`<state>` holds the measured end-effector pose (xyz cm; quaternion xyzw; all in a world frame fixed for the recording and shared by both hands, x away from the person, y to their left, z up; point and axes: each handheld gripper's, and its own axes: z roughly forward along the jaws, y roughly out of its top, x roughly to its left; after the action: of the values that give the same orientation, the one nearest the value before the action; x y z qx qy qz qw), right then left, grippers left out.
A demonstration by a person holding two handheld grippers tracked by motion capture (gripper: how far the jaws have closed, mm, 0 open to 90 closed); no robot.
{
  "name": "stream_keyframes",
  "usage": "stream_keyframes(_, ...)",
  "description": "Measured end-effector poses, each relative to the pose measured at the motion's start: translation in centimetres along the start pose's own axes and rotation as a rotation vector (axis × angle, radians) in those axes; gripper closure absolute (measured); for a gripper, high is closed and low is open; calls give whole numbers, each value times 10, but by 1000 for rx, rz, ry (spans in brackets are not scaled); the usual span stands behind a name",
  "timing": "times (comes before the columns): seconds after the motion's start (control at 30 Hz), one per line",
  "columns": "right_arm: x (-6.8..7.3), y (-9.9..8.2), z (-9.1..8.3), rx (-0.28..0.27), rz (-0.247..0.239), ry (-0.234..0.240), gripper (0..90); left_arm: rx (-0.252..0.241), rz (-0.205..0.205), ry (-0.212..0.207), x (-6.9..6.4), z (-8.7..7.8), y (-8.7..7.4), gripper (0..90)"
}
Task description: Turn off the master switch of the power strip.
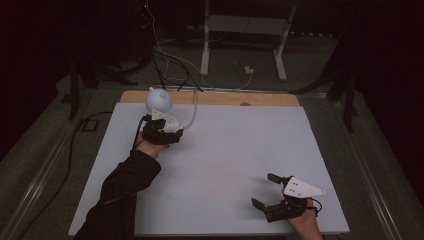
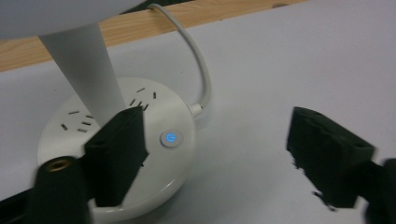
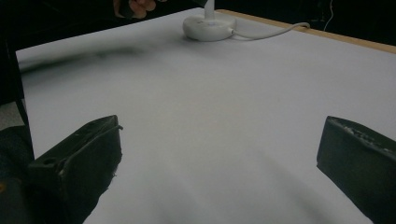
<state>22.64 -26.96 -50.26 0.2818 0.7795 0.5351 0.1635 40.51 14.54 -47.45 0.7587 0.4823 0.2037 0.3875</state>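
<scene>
Dark room around us, white counter (image 1: 225,165) with a bare wood strip along its far edge. We see one desk lamp (image 1: 159,101) at about 10 o'clock on the counter: globe head, white stem, round white base (image 2: 119,154) with socket slots and one lit blue power button (image 2: 170,138); one white cable (image 2: 198,65) leaves the base toward the far edge. Left hand-held gripper (image 1: 161,134) sits at the base, jaws spread: in the left gripper view one jaw overlaps the base's top near the stem, the other hangs clear over bare counter at 3 o'clock; whether the near jaw actually touches, we can't tell. Right hand-held gripper (image 1: 270,192) is idle at about 5 o'clock, well apart from the lamp, jaws spread and gripping nothing. Our read: the step is working that button. To do it well, shift the near jaw tip toward 3 o'clock until it's right over the blue ring, press straight down, short and light, and stay off the stem so the lamp doesn't tip or slide. Count: one lamp, one button, one cable, two hand-held grippers.
</scene>
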Motion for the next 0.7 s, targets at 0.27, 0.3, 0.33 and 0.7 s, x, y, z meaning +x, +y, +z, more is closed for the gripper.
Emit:
stream_keyframes(0.27,0,-1,0,6,4,4,0,13,19,59,-2,7,0,421)
stream_keyframes(0.3,0,-1,0,7,5,6,0,14,19,68,-2,8,0,456)
stream_keyframes(0.33,0,-1,0,6,6,6,0,15,19,77,-2,8,1,488)
stream_keyframes(0.7,-1,-1,0,5,8,7,0,30,47,119,-1,16,1,750)
